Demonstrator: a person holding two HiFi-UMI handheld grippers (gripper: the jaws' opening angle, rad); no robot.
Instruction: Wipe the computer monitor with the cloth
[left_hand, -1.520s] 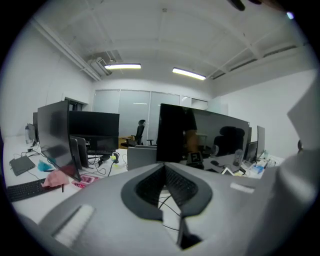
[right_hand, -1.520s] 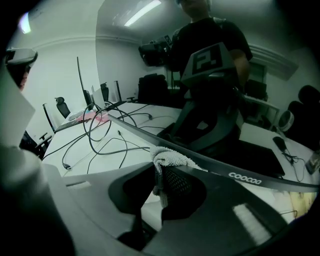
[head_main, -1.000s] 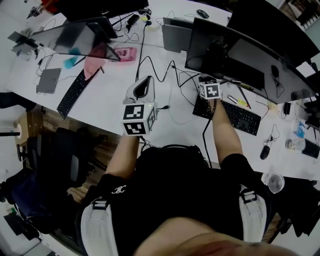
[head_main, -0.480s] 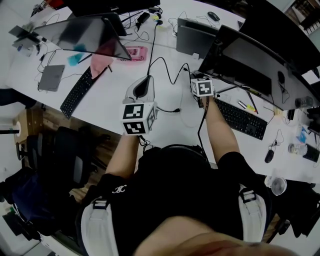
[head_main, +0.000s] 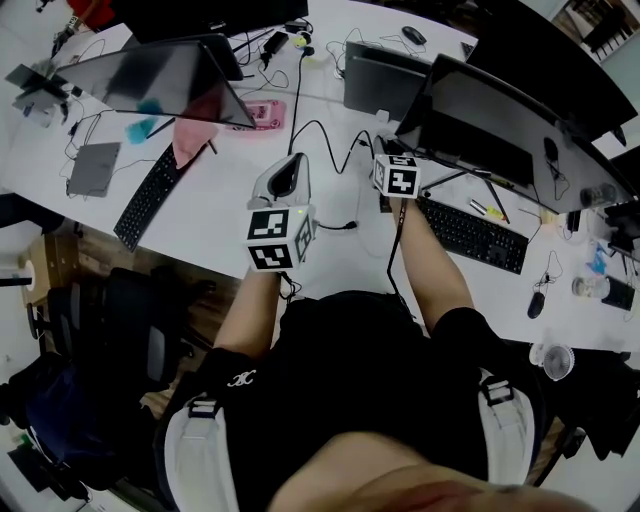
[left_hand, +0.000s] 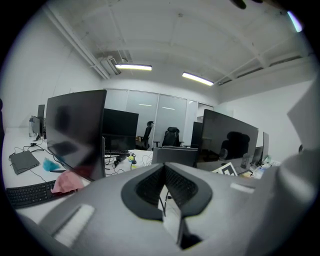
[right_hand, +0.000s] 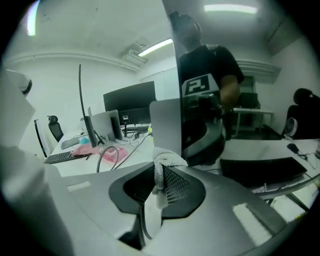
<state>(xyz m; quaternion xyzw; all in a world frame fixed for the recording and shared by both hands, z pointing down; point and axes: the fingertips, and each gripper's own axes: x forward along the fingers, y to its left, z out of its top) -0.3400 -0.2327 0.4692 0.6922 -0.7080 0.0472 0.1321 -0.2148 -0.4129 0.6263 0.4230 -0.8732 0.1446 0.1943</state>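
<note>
Two hand-held grippers are hovering over the white desk (head_main: 220, 215). The right gripper (right_hand: 161, 189) is pinching a small white cloth (right_hand: 166, 165) between its jaws, the cloth's bunched top sticking up past the pads. It is pointing at the lower left edge of the curved computer monitor (right_hand: 225, 75), whose dark screen is mirroring the person and the gripper; whether the cloth is touching the glass cannot be told. The left gripper (left_hand: 164, 195) is sitting clenched on nothing, further from that screen, aiming between it and a second monitor (head_main: 150, 75). A black keyboard (head_main: 470, 235) is lying just below the curved screen.
</note>
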